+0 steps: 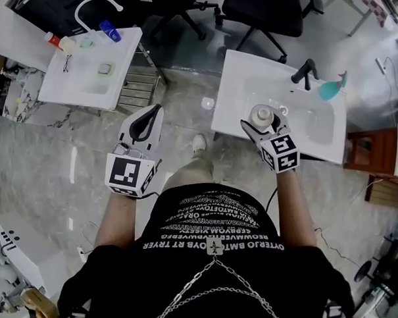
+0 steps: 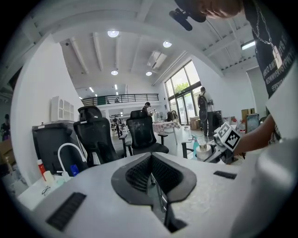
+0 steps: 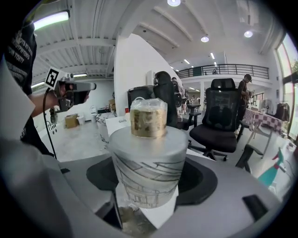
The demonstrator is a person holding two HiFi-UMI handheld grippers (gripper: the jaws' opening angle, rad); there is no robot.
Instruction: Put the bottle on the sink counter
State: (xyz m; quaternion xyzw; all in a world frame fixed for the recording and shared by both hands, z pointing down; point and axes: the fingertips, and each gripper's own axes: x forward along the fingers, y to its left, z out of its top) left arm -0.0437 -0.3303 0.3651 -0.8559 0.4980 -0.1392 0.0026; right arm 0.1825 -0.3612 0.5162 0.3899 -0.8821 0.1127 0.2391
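A frosted grey bottle (image 1: 261, 114) with line drawings and a gold-wrapped cap stands upright between the jaws of my right gripper (image 1: 262, 121), which is shut on it. In the right gripper view the bottle (image 3: 146, 158) fills the middle. It is over the front edge of the white sink counter (image 1: 235, 91) at the right; I cannot tell whether its base touches. My left gripper (image 1: 148, 120) hangs over the marble floor, shut with nothing in it. The left gripper view shows its jaws pressed together, with the right gripper (image 2: 228, 137) and bottle (image 2: 202, 149) beyond them.
A black faucet (image 1: 305, 73) and a teal object (image 1: 330, 90) stand on the right counter, behind its basin. A second white sink counter (image 1: 124, 59) at the left carries a white faucet (image 1: 94, 5) and small bottles (image 1: 109, 30). Office chairs (image 1: 258, 12) stand beyond.
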